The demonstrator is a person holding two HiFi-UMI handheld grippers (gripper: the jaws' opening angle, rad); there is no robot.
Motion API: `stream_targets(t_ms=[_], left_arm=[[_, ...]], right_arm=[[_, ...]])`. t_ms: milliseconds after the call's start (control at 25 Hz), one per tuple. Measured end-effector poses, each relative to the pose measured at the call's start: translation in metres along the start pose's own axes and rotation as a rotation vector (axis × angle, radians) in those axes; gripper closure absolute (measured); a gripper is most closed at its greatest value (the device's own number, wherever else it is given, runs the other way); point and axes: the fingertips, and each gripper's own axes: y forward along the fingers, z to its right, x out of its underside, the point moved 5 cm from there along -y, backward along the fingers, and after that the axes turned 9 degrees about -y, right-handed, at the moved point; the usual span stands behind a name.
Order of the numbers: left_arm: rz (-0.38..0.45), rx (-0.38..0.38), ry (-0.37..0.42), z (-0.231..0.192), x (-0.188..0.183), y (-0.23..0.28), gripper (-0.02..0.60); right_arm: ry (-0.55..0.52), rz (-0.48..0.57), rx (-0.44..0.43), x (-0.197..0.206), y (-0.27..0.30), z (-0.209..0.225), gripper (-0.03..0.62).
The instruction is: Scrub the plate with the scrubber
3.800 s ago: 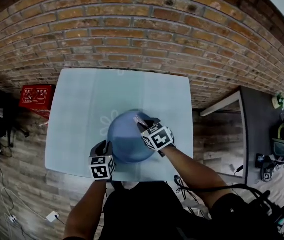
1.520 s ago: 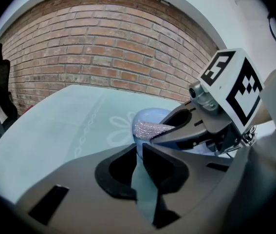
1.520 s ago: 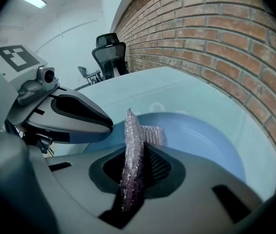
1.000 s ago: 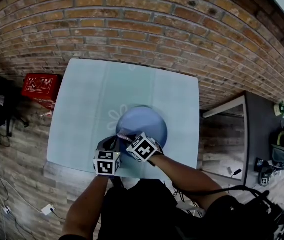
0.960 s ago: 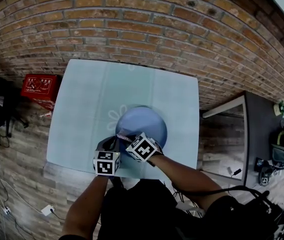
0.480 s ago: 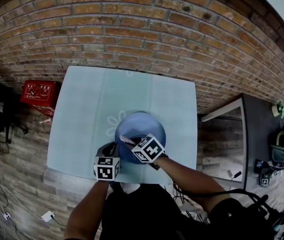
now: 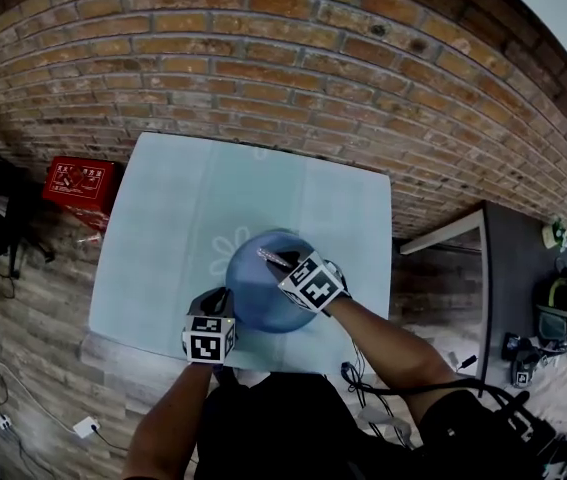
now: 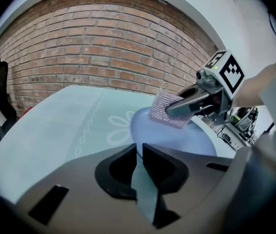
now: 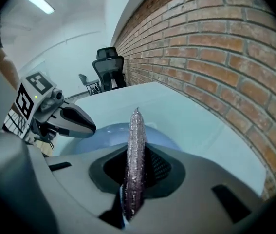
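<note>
Left jaws: The left gripper (image 8: 139,149) has its jaws drawn narrow onto the near rim of the plate (image 8: 176,135), with a thin pale-blue edge pinched between them. The hold looks meant to pin the dish so it cannot slide.
Right jaws: The right gripper (image 9: 137,152) is clamped on the scrubber (image 9: 136,130), seen edge-on as 1 glittering strip standing out of the jaws. The grip takes the pad's lower part, which leaves the free end to work the dish.
Scrubber's place: Right of centre in the left gripper view, the pad hangs broadside over the far part of the plate. Whether it touches the surface cannot be told.
Plate's place: The blue plate lies flat at lower centre of the head view, close to the bench's front edge, with 1 gripper at its lower left rim and the other over its right half.
Bench: The pale bench (image 7: 163,208) carries a flower print (image 7: 221,251) just left of the plate.
Backdrop: A brick wall (image 7: 263,58) fills the top of the frame.
Stage: Scrubbing appears to be under way, with 1 hand bracing the plate and 1 working it.
</note>
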Motion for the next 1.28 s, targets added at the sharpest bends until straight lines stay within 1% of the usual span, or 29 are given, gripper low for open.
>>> stream_targets(t_ms=[280, 320, 400, 520, 800, 1040, 1280], left_arm=[[0.006, -0.012, 0.001, 0.000, 0.000, 0.000, 0.534], [0.008, -0.013, 0.001, 0.000, 0.000, 0.000, 0.534], [0.007, -0.018, 0.002, 0.000, 0.000, 0.000, 0.534], [0.000, -0.022, 0.004, 0.000, 0.001, 0.000, 0.534], [0.001, -0.017, 0.018, 0.000, 0.000, 0.000, 0.534], [0.000, -0.010, 0.026, -0.001, 0.001, 0.000, 0.534], [-0.006, 0.004, 0.037, -0.002, 0.001, 0.001, 0.532]], right_arm=[[-0.303, -0.101, 0.076, 0.016, 0.007, 0.013, 0.533], [-0.337, -0.109, 0.084, 0.019, 0.008, 0.014, 0.533], [-0.362, -0.118, 0.082, 0.023, 0.009, 0.013, 0.533], [-0.354, -0.147, 0.056, 0.029, 0.012, 0.007, 0.533], [-0.316, -0.245, 0.048, 0.047, 0.015, 0.000, 0.531], [-0.188, -0.304, 0.036, 0.054, 0.014, -0.003, 0.531], [-0.055, -0.339, 0.031, 0.060, 0.006, -0.008, 0.531]])
